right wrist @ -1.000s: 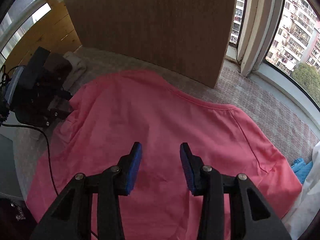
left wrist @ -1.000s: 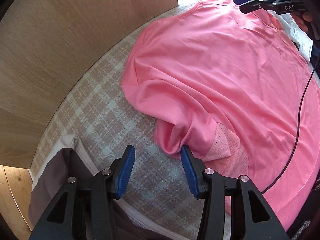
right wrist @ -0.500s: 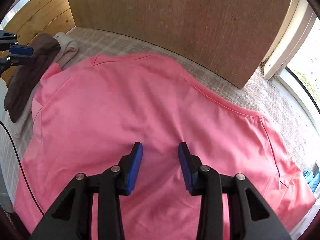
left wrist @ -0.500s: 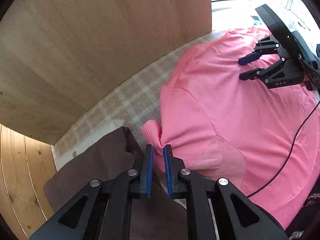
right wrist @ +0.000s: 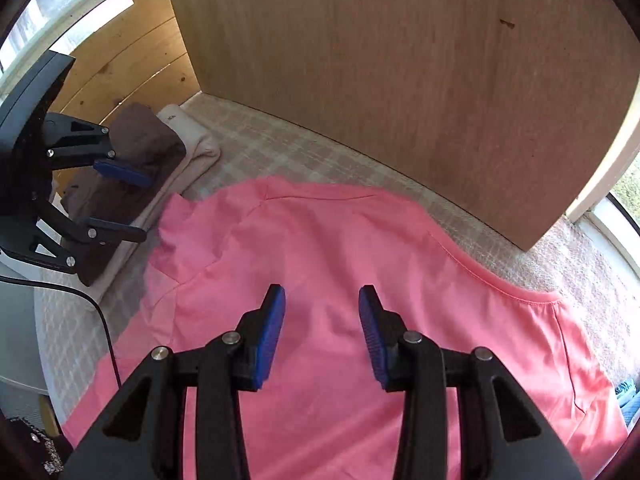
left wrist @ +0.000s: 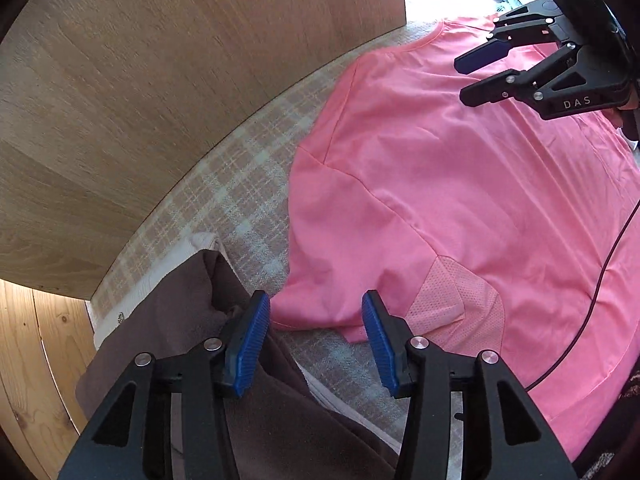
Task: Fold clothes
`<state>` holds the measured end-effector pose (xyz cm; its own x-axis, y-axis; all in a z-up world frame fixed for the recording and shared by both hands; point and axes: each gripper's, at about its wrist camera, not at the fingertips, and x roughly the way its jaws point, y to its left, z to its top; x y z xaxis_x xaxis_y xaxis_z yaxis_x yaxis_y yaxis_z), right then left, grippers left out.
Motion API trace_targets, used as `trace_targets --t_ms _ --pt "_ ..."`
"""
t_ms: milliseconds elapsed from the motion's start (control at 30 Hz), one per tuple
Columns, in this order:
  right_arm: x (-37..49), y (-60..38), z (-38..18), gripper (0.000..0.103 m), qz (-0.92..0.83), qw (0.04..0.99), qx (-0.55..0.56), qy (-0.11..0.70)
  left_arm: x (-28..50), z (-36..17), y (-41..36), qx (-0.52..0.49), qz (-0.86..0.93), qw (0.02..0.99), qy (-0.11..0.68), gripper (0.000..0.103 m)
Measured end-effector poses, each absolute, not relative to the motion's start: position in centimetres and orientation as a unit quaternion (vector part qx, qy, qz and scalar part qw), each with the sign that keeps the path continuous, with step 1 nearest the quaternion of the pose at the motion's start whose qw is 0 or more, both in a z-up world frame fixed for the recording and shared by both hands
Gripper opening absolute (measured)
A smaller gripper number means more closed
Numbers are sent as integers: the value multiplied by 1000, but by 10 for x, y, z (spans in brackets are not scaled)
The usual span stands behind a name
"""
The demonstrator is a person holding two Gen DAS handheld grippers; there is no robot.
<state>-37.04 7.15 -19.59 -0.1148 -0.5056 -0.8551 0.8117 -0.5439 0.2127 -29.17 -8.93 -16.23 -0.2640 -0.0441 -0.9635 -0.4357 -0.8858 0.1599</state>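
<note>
A pink T-shirt [left wrist: 460,184] lies spread flat on a checked beige cover [left wrist: 240,184]; it also shows in the right wrist view [right wrist: 328,248]. Its left sleeve [left wrist: 320,280], with a mesh underarm panel, lies flat just ahead of my left gripper [left wrist: 316,320], which is open and empty above the sleeve hem. My right gripper [right wrist: 322,320] is open and empty, hovering over the middle of the shirt. It shows in the left wrist view [left wrist: 500,64] at the top right, and the left gripper shows in the right wrist view [right wrist: 120,200].
A folded stack of brown [left wrist: 192,320] and cream [right wrist: 192,136] clothes lies left of the shirt. A wooden board [right wrist: 400,60] stands along the far edge. A black cable [left wrist: 592,280] crosses the shirt's lower part. A window [right wrist: 624,216] is at the right.
My left gripper was shut on the pink sleeve, pulled it out to the left, and has now opened and let it go. The sleeve lies flat. My right gripper stayed open over the shirt.
</note>
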Motion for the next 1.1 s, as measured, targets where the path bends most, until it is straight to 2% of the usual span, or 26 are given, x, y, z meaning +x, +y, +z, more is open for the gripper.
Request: trace_targets --t_ms 167,233,467,767,800,867,900,1100 --pt "-359 13 -185 43 -701 504 462 203 -257 -145 -93 -586 786 138 139 46" --pt "-356 -13 -187 50 -684 520 458 226 -237 -149 -93 -591 787 137 113 46" --pt "-342 -82 -217 50 -610 566 451 324 -193 -171 -83 -583 803 120 27 46" --pt "-317 -121 -240 51 -542 603 403 425 -173 -173 -105 -571 813 108 -28 46" --pt "-316 -121 -241 49 -542 602 399 429 -173 -173 -105 -571 813 109 -30 46" --pt "-316 -115 -237 16 -542 605 394 430 -174 -175 -105 -571 813 109 -25 46" --pt "-316 -111 -234 3 -542 605 391 432 -175 -176 -104 -571 813 108 -22 46" --pt "-336 -66 -202 3 -568 603 387 404 -183 -177 -99 -570 814 109 -16 46"
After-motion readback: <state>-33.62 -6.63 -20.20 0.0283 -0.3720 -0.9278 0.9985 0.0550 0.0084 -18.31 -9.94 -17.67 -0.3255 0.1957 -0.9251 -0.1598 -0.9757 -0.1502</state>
